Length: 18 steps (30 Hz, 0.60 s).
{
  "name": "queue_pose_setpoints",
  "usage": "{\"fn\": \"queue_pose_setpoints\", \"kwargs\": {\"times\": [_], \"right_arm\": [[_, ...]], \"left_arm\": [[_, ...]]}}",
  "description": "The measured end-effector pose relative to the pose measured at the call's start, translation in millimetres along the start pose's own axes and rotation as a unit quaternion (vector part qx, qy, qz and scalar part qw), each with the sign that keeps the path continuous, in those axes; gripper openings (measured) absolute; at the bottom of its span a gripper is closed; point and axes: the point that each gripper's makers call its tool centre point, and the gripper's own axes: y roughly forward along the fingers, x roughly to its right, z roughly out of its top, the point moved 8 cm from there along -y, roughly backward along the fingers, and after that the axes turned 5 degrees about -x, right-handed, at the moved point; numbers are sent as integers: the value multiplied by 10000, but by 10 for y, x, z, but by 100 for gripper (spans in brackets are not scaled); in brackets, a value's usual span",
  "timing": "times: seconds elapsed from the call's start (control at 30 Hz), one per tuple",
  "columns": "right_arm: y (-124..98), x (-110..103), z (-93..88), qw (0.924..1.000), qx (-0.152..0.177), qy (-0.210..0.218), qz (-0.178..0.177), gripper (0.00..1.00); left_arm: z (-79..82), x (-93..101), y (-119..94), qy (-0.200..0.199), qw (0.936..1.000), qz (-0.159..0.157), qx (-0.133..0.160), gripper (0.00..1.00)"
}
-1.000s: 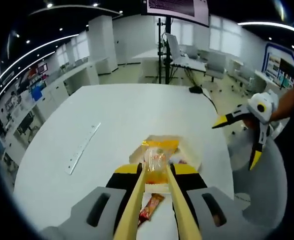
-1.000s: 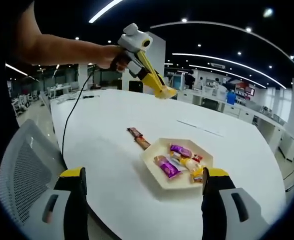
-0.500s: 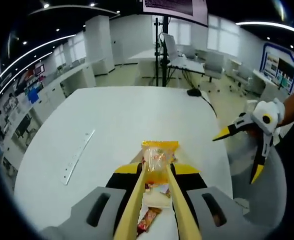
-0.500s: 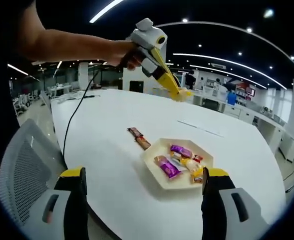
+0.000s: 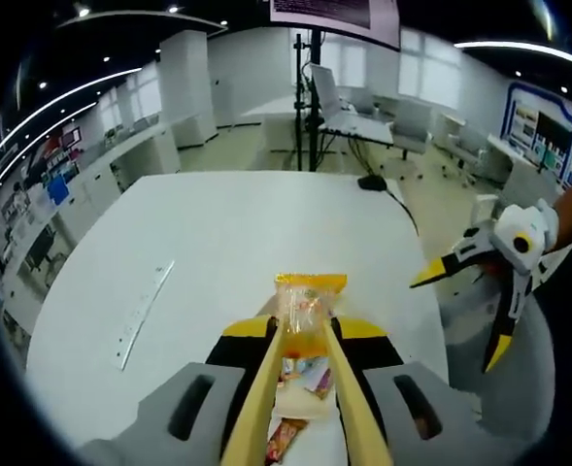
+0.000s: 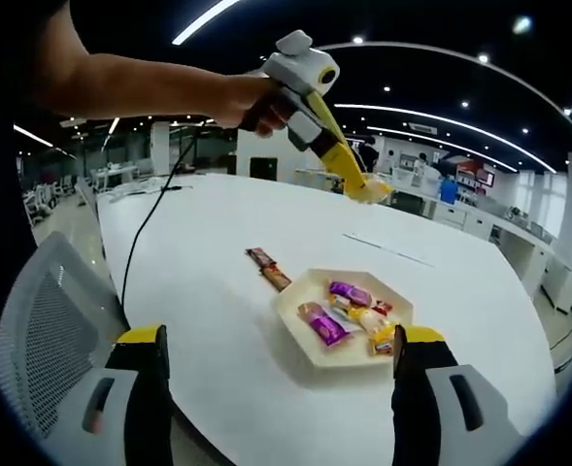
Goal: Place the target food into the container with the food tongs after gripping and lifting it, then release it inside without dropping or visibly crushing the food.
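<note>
A: Where's the packet point(image 5: 309, 309)?

B: Pinched between the tongs point(image 5: 305, 388), held by the left gripper point(image 5: 307, 335), up in the air over the table point(image 5: 227, 233). Orange wrapper, long axis in line with the tong arms, sticking out past their tips toward 12 o'clock in the left gripper view.

A: And the tray point(image 6: 310, 345)?

B: Below and just behind the tips, toward 6 o'clock in that view, partly hidden by the jaws. In the right gripper view, packet point(image 6: 374, 188) hanging above the tray's far side, toward 12 o'clock from it. Probably needs lowering, and perhaps drawing back a little, before letting go.

A: Left hand's pose?

B: Raised high, arm reaching in from 10 o'clock, tongs point(image 6: 339, 155) sloping down toward the tray.

A: Right gripper point(image 6: 276, 388)?

B: Jaws spread wide, holding nothing, parked near the table edge at 6 o'clock from the tray. Seen at 3 o'clock in the left gripper view point(image 5: 465, 306), well apart from the packet.

A: Anything else?

B: Several wrapped snacks point(image 6: 349, 311) in the tray, one bar point(image 6: 267, 269) on the table at 10 o'clock from it.
</note>
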Motion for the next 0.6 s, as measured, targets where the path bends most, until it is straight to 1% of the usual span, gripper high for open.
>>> {"fn": "queue_pose_setpoints", "kwargs": {"times": [0.03,0.07,0.1,0.13,0.23,0.4,0.47,0.53,0.6], "right_arm": [[1,-2,0,10000,-6,-21,-1,94],[2,-4,-2,10000,-9,-26,1,94],[2,-4,-2,10000,-9,-26,-1,94],[2,-3,-2,10000,-5,-20,-4,94],[-2,-1,-2,10000,-4,-7,-12,94],[1,-8,-1,10000,-9,-20,2,94],[4,-7,-6,10000,-26,-24,0,94],[5,-7,-4,10000,-19,-25,1,94],[5,-8,-7,10000,-31,-28,4,94]], "left_arm": [[-25,26,30,34,9999,-162,40,22],[-45,3,47,144,9999,11,66,23],[-89,0,69,116,9999,38,11,23],[-107,2,73,71,10000,17,20,23],[-139,21,71,36,9999,35,112,24],[-122,20,52,86,9998,47,155,25],[-114,4,31,12,9999,21,170,25],[-106,0,14,13,9997,74,221,25],[-107,2,2,11,9997,61,217,25]]}}
